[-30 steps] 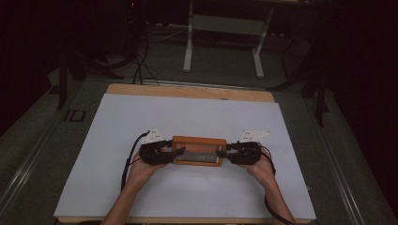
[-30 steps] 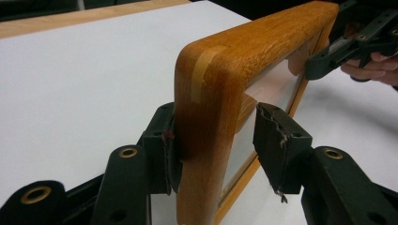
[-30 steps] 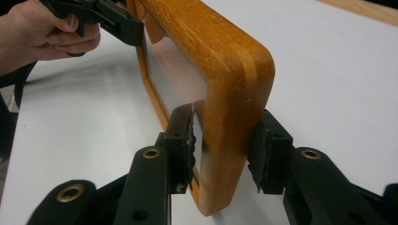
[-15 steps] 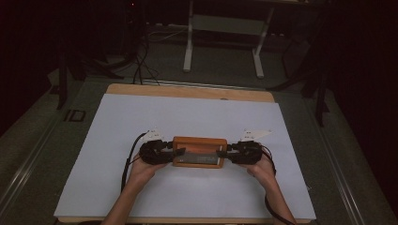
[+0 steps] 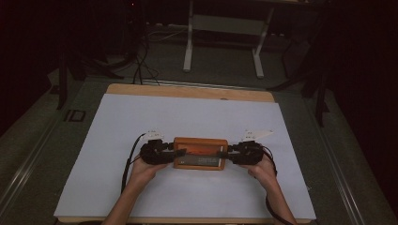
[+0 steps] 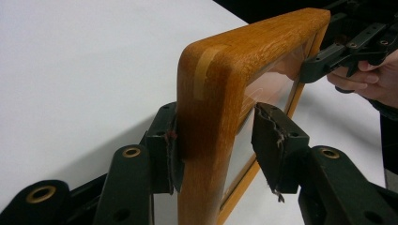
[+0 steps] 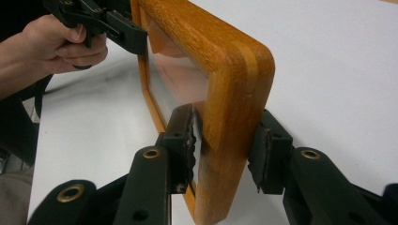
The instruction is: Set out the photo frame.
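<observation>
The wooden frame (image 5: pixel 200 153) sits near the middle of the white table (image 5: pixel 187 117), a bit toward my side, held up between my two grippers with its long sides running left to right. It is a rounded orange-brown frame with a clear pane (image 6: pixel 267 89) set in it, and in the high view it looks tilted so that the pane faces up and toward me; I cannot tell whether its lower edge touches the table. In the left gripper view the frame's short end (image 6: pixel 206 140) stands between my jaws: the left-hand pad (image 6: pixel 171 150) presses against the wood, while the other pad (image 6: pixel 270 140) stands just off the pane side with a gap showing, so the fingers are narrowed around the frame but I cannot tell that they clamp it. My left gripper (image 5: pixel 162 152) is at the frame's left end. In the right gripper view the opposite short end (image 7: pixel 234 131) sits between the jaws, with one pad (image 7: pixel 185 136) on the pane side and the other (image 7: pixel 267 150) on the back, both close against the wood. My right gripper (image 5: pixel 237 154) is at the frame's right end. Each gripper view also shows the other hand (image 7: pixel 61 42) and its gripper at the far end of the frame. Beyond the table's far wooden edge (image 5: pixel 187 90) stand metal stand legs (image 5: pixel 223 42) on the dark floor.
</observation>
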`<state>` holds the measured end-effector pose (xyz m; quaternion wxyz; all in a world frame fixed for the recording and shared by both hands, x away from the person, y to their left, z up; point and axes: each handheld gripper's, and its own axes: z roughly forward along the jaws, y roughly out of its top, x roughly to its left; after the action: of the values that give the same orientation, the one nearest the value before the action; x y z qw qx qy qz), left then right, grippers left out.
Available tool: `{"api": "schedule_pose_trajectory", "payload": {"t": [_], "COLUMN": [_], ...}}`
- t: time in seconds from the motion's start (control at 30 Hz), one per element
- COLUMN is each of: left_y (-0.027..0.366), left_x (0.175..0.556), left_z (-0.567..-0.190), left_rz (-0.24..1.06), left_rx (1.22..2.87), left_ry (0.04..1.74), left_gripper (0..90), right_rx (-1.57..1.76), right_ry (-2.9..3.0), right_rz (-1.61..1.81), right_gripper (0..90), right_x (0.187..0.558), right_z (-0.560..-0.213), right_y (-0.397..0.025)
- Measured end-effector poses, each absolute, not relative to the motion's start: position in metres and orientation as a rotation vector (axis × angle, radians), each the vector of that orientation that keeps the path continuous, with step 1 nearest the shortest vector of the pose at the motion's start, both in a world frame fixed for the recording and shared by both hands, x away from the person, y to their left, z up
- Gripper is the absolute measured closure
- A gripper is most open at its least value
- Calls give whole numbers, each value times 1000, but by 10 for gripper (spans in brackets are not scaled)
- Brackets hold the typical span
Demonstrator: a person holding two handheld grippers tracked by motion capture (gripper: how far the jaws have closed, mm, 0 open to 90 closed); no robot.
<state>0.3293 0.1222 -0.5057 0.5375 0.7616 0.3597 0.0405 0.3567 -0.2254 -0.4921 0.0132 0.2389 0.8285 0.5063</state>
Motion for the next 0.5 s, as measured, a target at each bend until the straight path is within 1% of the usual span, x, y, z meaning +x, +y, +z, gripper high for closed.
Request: {"api": "schedule_pose_trajectory", "payload": {"t": [0.5], "left_y": [123], "left_x": [331], "left_z": [-508], "left_rz": [48], "left_rx": [1797], "left_ry": [891], "left_gripper": [542], "right_rx": [795], "right_ry": [2609], "right_rz": [1584], "right_gripper": [639], "right_x": [358], "right_z": [-496], "right_y": [-227]}}
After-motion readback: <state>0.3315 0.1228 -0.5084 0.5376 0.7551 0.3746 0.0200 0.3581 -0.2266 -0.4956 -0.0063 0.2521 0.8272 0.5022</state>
